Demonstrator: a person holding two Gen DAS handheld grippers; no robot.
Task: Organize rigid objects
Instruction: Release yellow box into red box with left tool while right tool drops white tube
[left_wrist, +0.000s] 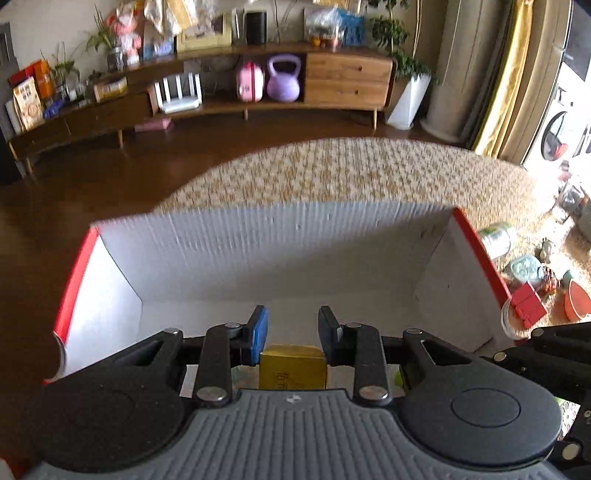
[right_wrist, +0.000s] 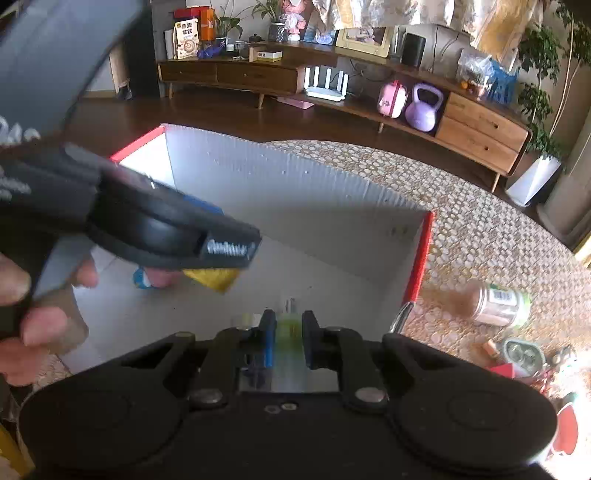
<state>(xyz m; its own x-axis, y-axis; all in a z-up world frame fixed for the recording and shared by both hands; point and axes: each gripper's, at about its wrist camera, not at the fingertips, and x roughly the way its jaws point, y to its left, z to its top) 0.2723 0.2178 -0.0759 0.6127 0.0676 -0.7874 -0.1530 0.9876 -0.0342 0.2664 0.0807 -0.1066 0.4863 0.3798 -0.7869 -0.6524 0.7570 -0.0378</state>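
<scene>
A white corrugated box (left_wrist: 258, 251) with red edges stands open on a patterned mat. My left gripper (left_wrist: 293, 325) hangs over its inside, shut on a small gold box (left_wrist: 291, 365) held low between the blue pads. The right wrist view shows that gripper (right_wrist: 229, 251) from the side in a person's hand (right_wrist: 37, 325), the gold box (right_wrist: 214, 278) under it. My right gripper (right_wrist: 288, 325) is over the box's (right_wrist: 295, 192) near right part. It is shut on a thin, see-through green thing (right_wrist: 288, 332), too blurred to name.
A metal tin (right_wrist: 498, 304) lies on the mat (right_wrist: 480, 229) right of the box, with a red block (left_wrist: 528, 302), an orange bowl (left_wrist: 576, 304) and other small items beyond. A small blue-and-pink thing (right_wrist: 142, 278) lies on the box floor. A wooden sideboard (left_wrist: 332, 85) lines the far wall.
</scene>
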